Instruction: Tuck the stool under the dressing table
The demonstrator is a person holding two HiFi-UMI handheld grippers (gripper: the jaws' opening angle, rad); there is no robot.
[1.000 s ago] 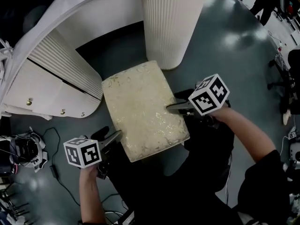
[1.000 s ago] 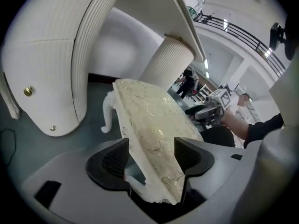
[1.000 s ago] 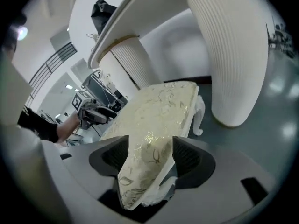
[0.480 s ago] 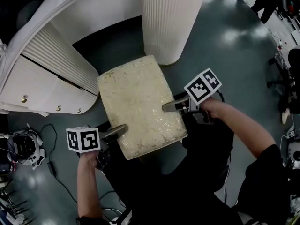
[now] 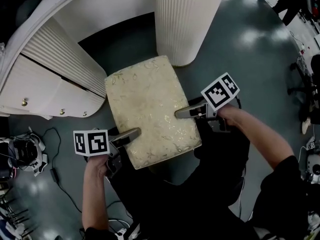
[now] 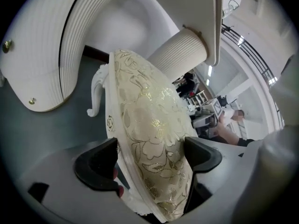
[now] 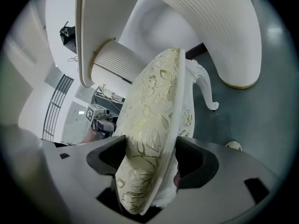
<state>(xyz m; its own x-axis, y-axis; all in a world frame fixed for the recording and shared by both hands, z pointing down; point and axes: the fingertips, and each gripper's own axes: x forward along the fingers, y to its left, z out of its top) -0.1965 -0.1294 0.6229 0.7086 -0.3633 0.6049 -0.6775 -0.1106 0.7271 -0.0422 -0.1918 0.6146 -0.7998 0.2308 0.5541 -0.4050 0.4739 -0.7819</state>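
The stool [image 5: 150, 114], a cream cushion with gold flowers on a white carved frame, stands on the floor before the dressing table's dark kneehole [image 5: 120, 39], between two fluted white pedestals [image 5: 182, 19]. My left gripper [image 5: 131, 134] straddles the seat's left front edge. My right gripper [image 5: 182, 113] straddles its right edge. In the left gripper view the seat [image 6: 149, 125] sits between the jaws of the left gripper [image 6: 149, 155]. The right gripper view shows the seat [image 7: 154, 120] filling the right gripper [image 7: 152, 155]. Both pairs of jaws have just been opening and stand wide around the seat, open.
The curved white tabletop [image 5: 60, 14] arcs over the kneehole, and a drawer front with brass knobs [image 5: 50, 101] sits at the left. Cables and a headset [image 5: 22, 156] lie on the floor at far left. Office chairs [image 5: 300, 84] stand at the right edge.
Both grippers have slid inward over the seat's edges, with their jaws wider apart. The right gripper's marker cube has rolled and dropped. The stool has hardly shifted.
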